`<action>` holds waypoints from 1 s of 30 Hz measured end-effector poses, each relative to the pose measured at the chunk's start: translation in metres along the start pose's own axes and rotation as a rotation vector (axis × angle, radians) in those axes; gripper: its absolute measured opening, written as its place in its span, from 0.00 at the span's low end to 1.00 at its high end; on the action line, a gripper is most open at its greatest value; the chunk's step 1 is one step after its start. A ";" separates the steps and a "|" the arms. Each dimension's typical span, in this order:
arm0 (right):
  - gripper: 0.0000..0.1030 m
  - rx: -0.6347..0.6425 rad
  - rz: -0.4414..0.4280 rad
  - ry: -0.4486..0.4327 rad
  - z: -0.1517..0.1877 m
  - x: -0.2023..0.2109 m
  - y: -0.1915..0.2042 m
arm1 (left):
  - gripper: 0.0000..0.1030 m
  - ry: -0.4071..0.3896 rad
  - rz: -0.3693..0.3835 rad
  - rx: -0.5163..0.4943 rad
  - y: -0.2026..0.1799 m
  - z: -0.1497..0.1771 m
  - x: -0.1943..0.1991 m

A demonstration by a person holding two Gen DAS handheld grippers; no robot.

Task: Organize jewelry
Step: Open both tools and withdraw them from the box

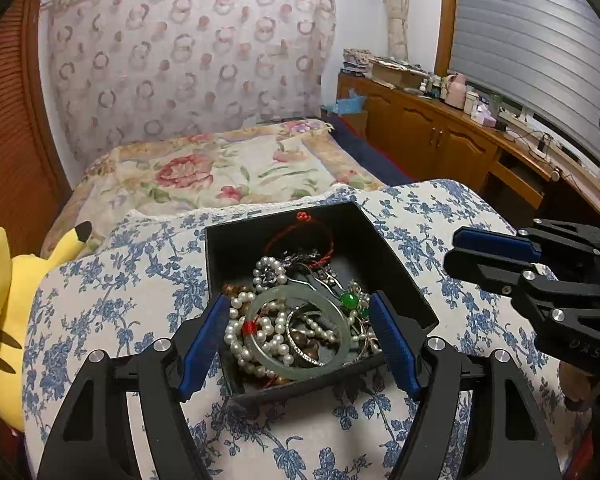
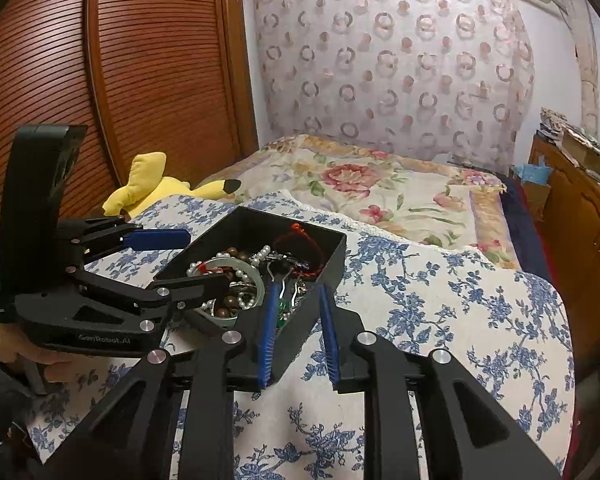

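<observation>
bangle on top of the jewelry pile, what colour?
Pale milky green bangle, with a red thread wrap; clearest in the left wrist view.

Bed with cream floral quilt, white cushion with blue floral print at its near end, yellow plush toy by its left edge, open black box on the cushion

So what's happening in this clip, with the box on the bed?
A person holds a gripper in each hand over a black box full of tangled jewelry, which sits on a blue floral cushion. The left gripper is open wide, its fingers straddling the near end of the box above a pale green bangle and pearl strands. The right gripper is partly open at the box's near corner, one finger inside and one outside the wall. Neither grips anything.
</observation>
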State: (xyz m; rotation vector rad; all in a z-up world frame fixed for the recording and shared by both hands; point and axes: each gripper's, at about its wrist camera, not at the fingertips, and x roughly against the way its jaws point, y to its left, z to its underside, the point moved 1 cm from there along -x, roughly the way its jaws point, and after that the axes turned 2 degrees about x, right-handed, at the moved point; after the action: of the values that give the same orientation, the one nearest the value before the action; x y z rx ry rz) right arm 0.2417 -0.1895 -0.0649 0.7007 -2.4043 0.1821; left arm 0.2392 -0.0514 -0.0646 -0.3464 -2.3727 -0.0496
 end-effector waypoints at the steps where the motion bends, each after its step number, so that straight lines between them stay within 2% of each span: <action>1: 0.23 -0.003 0.005 -0.005 0.001 0.003 0.000 | 0.68 -0.008 -0.008 -0.001 0.000 0.001 0.003; 5: 0.26 -0.034 0.017 -0.034 0.006 0.017 0.002 | 0.79 -0.054 -0.030 0.007 -0.003 0.009 0.025; 7: 0.36 -0.049 0.019 -0.052 0.008 0.026 0.004 | 0.80 -0.076 -0.041 0.011 -0.003 0.012 0.035; 8: 0.38 -0.059 0.020 -0.063 0.010 0.032 0.006 | 0.86 -0.091 -0.047 0.016 -0.003 0.014 0.043; 10: 0.44 -0.072 0.031 -0.083 0.014 0.042 0.011 | 0.90 -0.126 -0.061 0.029 -0.002 0.019 0.058; 20: 0.69 -0.103 0.107 -0.152 0.038 0.089 0.035 | 0.93 -0.235 -0.122 0.070 0.001 0.039 0.117; 25: 0.92 -0.125 0.151 -0.186 0.048 0.110 0.044 | 0.93 -0.253 -0.140 0.090 0.000 0.051 0.136; 27: 0.98 -0.135 0.178 -0.198 0.052 0.117 0.045 | 0.93 -0.254 -0.145 0.102 0.000 0.058 0.141; 30: 0.98 -0.149 0.202 -0.199 0.056 0.121 0.046 | 0.93 -0.241 -0.156 0.115 0.002 0.066 0.143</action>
State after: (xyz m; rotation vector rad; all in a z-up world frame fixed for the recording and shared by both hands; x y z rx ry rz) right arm 0.1072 -0.2202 -0.0345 0.4240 -2.6459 0.0148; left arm 0.0960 -0.0075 -0.0168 -0.1161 -2.6243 0.0595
